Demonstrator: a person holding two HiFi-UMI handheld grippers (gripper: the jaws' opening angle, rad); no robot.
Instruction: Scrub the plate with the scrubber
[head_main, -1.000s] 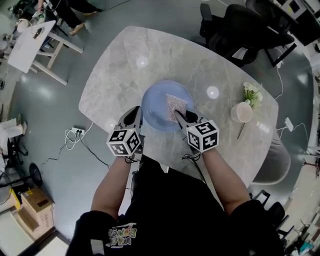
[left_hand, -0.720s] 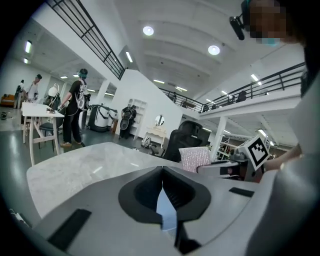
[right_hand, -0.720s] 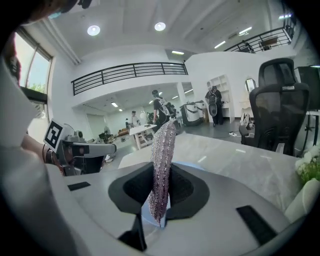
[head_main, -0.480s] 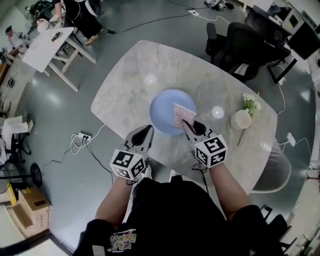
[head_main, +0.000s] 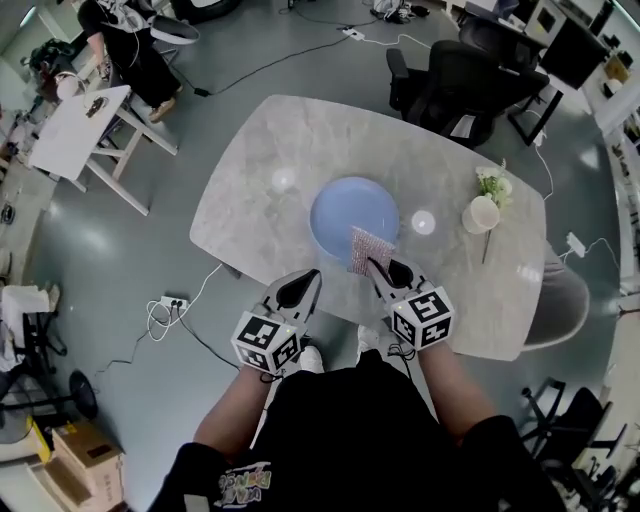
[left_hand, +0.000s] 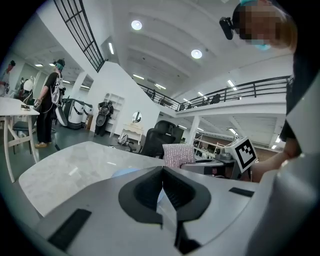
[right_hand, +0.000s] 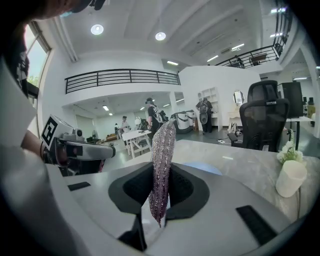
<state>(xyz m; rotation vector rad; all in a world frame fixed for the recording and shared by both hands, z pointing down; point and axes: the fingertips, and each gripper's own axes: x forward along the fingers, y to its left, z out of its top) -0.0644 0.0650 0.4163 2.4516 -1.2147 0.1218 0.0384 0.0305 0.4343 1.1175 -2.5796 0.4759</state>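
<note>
The right claw (head_main: 374, 266) is clamping down on the scrubber (head_main: 366, 250), and in the right gripper view that sparkly pink-silver pad is standing on edge, pinched between the two dark pads, with its top poking up past the fingertips. From the head view, the scrubber is hanging over the near right rim of the plate (head_main: 354, 213); whether it is touching the plate I cannot tell. The plate itself, pale blue and round, is sitting flat near the middle of the grey marble table (head_main: 290, 140).

Over on the other side, the left claw (head_main: 311, 277) is hovering just off the near edge of the table, beside the plate but apart from it. Its jaws are pressing together, with nothing between them.

Further right on the table, a white cup (head_main: 483, 213) is standing well apart from the plate, with a small bunch of white flowers (head_main: 491, 182) just beside it. A black office chair (head_main: 450, 75) is sitting at the far side of the table.
</note>
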